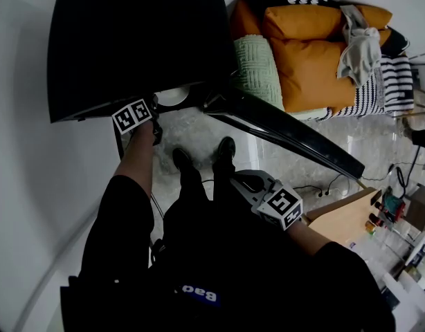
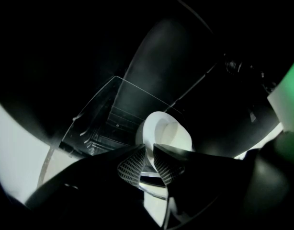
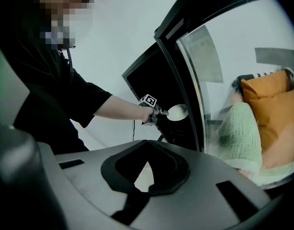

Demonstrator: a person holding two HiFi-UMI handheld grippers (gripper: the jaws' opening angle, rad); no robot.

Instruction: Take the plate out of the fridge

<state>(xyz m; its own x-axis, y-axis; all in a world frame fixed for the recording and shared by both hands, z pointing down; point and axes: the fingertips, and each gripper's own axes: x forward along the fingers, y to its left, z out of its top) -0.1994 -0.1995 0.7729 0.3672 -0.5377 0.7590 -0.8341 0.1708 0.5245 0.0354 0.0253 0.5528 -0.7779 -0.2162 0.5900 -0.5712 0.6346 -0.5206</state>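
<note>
A white plate [image 2: 163,131] sits at the mouth of a black fridge [image 1: 129,40], just inside its open front, above a glass shelf [image 2: 101,111]. Whether it rests on the shelf or is already lifted off cannot be told. The near rim of the plate faces the person, and the rest of the plate reaches away into the dark interior.

The left gripper [image 2: 148,153] is at that near rim. Its two ribbed pads [image 2: 131,166] stand close together, with the white edge running up between them, and they appear to pinch it. The gripper slopes downward into the opening, so the plate lies straight ahead of it, along the line in which it points. The way out is probably straight back along that line, toward the person's body.

The fridge door [image 1: 282,130], dark with a curved glass panel, hangs open to the person's right and leaves that path free.

The right gripper [image 3: 146,163] is well apart from the plate, low in front of the person and facing the fridge from a distance. Its jaws are drawn together with nothing between them. The left hand is by far the nearer and looks set to do the pulling alone.
</note>
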